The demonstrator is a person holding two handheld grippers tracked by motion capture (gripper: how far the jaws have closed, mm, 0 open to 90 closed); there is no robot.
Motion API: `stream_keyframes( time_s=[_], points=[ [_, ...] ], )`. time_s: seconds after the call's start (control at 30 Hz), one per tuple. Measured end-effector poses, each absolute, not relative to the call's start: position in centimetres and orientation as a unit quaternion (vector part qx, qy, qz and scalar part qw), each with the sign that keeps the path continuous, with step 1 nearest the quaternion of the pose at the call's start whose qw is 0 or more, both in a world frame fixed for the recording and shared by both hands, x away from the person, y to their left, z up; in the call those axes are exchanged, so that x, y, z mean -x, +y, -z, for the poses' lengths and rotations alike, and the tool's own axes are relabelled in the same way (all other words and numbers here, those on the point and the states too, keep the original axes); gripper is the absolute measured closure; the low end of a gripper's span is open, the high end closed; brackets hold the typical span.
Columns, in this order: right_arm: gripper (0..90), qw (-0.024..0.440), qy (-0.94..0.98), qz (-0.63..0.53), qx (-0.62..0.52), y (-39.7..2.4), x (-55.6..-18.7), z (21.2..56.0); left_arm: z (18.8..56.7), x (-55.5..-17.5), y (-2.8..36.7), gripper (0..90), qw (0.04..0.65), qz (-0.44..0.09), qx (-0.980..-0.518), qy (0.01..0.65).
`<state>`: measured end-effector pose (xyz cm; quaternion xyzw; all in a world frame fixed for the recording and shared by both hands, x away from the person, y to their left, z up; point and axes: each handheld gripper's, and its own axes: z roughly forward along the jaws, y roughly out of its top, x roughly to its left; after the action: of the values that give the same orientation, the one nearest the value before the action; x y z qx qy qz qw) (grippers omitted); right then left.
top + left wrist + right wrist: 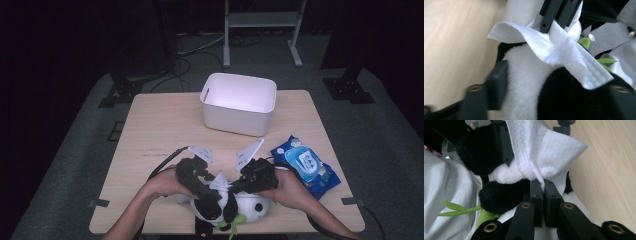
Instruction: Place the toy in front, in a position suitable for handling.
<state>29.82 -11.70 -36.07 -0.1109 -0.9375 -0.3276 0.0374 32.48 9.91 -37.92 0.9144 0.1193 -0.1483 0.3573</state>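
Crosswise, the panda (235, 205) lies — right tool (543, 185) pinching wipe (541, 150), left tool (549, 85) straddling it.

Black-and-white plush panda (235, 206) lying at table's near edge, white wipe (220, 181) draped over it, creased

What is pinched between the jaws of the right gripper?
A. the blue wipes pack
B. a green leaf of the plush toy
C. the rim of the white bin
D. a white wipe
D. In the right gripper view, the right gripper has its jaws shut on a fold of the white wipe, which lies over the plush panda.
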Motion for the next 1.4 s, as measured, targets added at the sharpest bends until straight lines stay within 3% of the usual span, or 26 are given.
stream_keyframes(
  time_s=[0.13,0.3,0.5,0.63,1.1,1.4],
  points=[
    [86.2,0.038,-0.933,0.337,0.117,-12.0,-30.4,35.7,37.5,-33.0,10.3,47.8,0.369,0.137,-0.912,0.115],
    [86.2,0.02,-0.935,0.334,0.119,-11.6,-31.2,34.9,36.3,-34.0,10.4,50.0,0.366,0.1,-0.92,0.098],
    [86.3,-0.002,-0.929,0.345,0.131,-11.1,-33.4,34.0,34.5,-35.3,10.9,51.0,0.346,0.018,-0.935,0.073],
    [86.4,-0.001,-0.928,0.343,0.143,-11.1,-34.8,34.3,35.3,-35.3,11.6,50.6,0.353,0.019,-0.932,0.079],
    [86.4,-0.009,-0.919,0.349,0.183,-15.3,-34.4,33.9,36.2,-34.6,12.6,45.6,0.397,0.027,-0.913,0.091],
    [86.4,0.005,-0.919,0.349,0.183,-15.7,-33.7,34.9,35.4,-33.8,12.8,30.4,0.397,0.032,-0.911,0.104]
  ],
)
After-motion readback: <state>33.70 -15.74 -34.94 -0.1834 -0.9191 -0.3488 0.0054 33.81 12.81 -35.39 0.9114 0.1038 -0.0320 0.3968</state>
